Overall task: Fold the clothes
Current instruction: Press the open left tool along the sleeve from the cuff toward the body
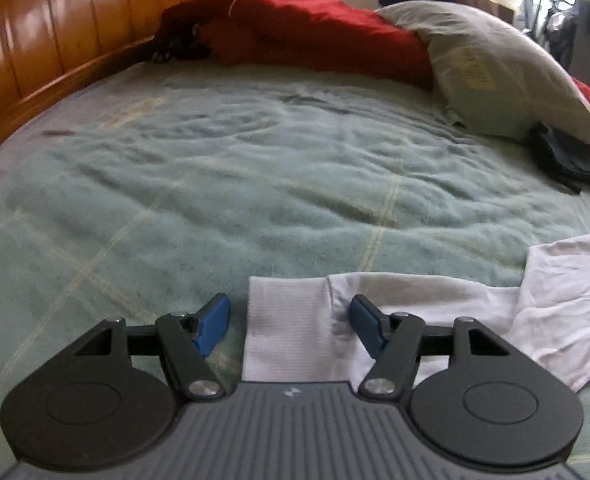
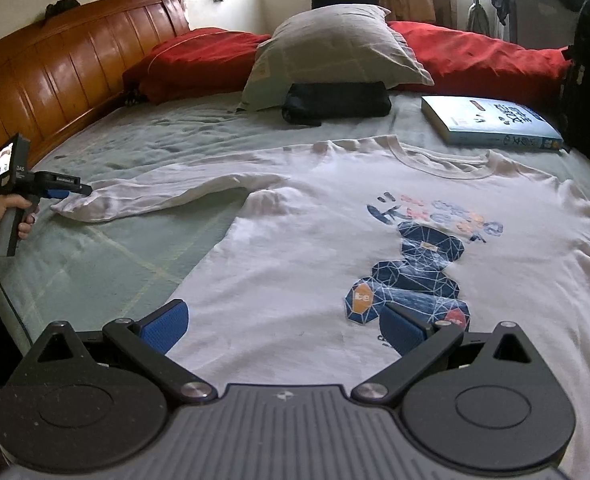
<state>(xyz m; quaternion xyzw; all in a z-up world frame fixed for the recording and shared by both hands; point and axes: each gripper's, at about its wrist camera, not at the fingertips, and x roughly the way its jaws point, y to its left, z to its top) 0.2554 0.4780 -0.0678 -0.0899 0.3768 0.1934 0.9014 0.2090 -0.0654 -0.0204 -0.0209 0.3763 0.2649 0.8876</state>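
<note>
A white long-sleeved shirt [image 2: 303,264] with a blue geometric print lies flat, front up, on the green blanket [image 2: 95,264]. Its one sleeve [image 2: 167,194] stretches out to the left. My left gripper [image 1: 289,312] is open at the end of that sleeve, and the ribbed cuff [image 1: 287,344] lies between its blue pads [image 1: 215,324] without being pinched. In the right wrist view the left gripper [image 2: 75,194], held by a hand [image 2: 7,208], sits at the sleeve's tip. My right gripper [image 2: 283,316] hovers open over the shirt's lower body, holding nothing.
A grey pillow [image 2: 335,48] and a red duvet [image 2: 475,56] lie along the far side. A dark folded garment [image 2: 335,102] rests before the pillow, and a book [image 2: 491,124] lies by the shirt's collar. A wooden headboard [image 2: 55,80] bounds the left.
</note>
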